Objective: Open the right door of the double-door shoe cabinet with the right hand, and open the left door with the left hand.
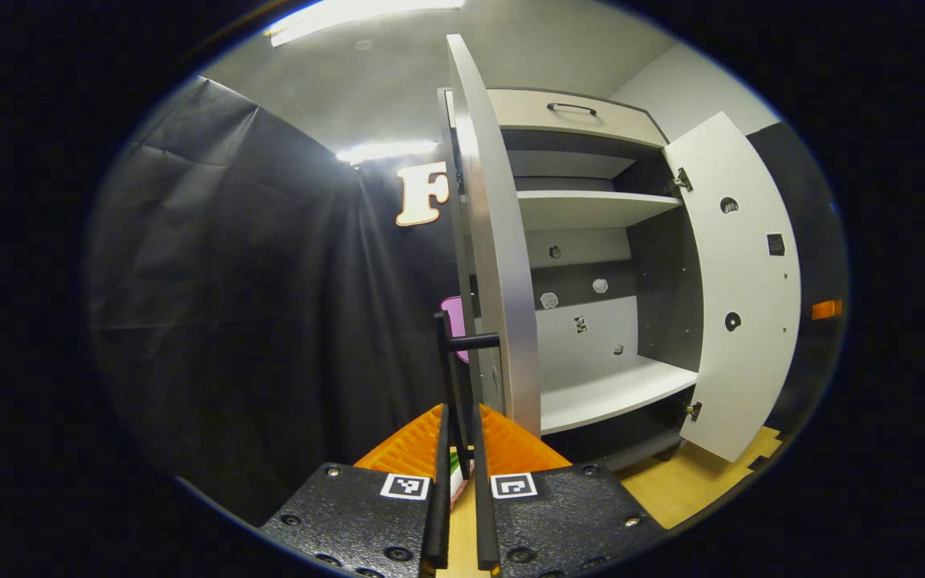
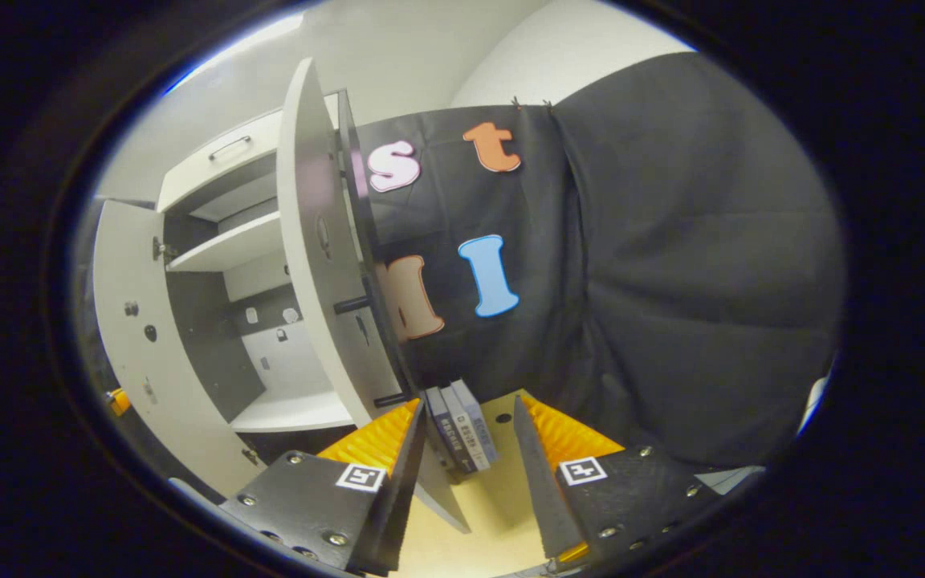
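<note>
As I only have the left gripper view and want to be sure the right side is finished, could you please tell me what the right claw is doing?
Observer: The right claw is open, with its fingers well apart and gripping nothing.
Operator: Where is the right door relative to it?
Observer: The right door is seen edge-on, and its bottom corner reaches in between the fingers. I cannot tell whether it touches them.
Operator: Is there anything beyond the claw?
Observer: Several books stand upright on the floor, just past the door.
</note>
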The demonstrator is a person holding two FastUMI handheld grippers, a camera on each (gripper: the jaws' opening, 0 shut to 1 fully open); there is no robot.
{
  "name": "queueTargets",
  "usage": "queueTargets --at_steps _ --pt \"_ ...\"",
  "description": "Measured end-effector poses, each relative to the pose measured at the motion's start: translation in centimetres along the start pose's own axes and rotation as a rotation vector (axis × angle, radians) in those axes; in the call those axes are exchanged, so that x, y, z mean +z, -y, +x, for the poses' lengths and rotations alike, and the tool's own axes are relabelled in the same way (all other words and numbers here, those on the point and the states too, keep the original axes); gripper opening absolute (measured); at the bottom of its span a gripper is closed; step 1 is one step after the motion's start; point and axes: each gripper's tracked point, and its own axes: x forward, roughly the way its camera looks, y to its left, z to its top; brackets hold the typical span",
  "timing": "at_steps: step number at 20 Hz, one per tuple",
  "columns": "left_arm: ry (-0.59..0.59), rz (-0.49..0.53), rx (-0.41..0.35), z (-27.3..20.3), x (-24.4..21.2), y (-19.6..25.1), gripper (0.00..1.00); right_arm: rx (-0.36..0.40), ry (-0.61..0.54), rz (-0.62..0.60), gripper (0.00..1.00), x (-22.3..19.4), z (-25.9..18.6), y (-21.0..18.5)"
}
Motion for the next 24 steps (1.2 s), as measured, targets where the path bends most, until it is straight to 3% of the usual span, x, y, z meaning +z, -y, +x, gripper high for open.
queueTargets --at_steps 2,7,10,12,14,15,16,17,19,21,23,24 --pt "0.005 -0.019 0.005 0.1 0.3 0.2 0.14 0.008 0.023 -0.062 0.64 1.3 -1.8 -1.6" --pt "-0.003 -0.042 0.027 0.0 0.3 0.2 0.09 0.158 0.062 -0.129 0.64 4.4 -4.4 -8.9" --pt "0.018 -0.038 0.049 -0.3 1.2 -0.1 0.13 0.230 0.104 -0.183 0.64 5.9 -4.3 -13.4" --pt "0.042 -0.018 0.056 -0.4 2.2 -0.2 0.09 0.294 0.113 -0.211 0.64 5.7 -3.9 -17.0" --pt "0.052 -0.012 0.074 -0.8 2.9 -0.6 0.13 0.356 0.116 -0.244 0.64 4.7 -3.1 -19.9" --pt "0.043 -0.017 0.085 -1.1 2.9 -0.6 0.13 0.379 0.120 -0.263 0.72 4.3 -2.6 -21.3" --pt "0.036 -0.024 0.099 -1.5 3.0 -0.7 0.13 0.400 0.121 -0.275 0.72 3.7 -2.2 -22.6" --pt "0.035 -0.028 0.113 -1.9 3.2 -0.7 0.11 0.419 0.119 -0.282 0.64 3.3 -1.7 -23.9" --pt "0.044 -0.029 0.122 -2.6 4.0 -0.6 0.11 0.418 0.107 -0.295 0.63 2.5 0.0 -25.4" --pt "0.053 -0.037 0.102 -3.1 4.8 0.5 0.13 0.409 0.101 -0.305 0.56 2.0 1.6 -27.0" --pt "0.059 -0.054 0.066 -3.6 5.8 2.4 0.10 0.405 0.100 -0.308 0.58 1.8 2.6 -28.4" --pt "0.057 -0.064 0.044 -3.1 6.0 3.6 0.10 0.406 0.101 -0.308 0.63 1.8 2.8 -29.0"
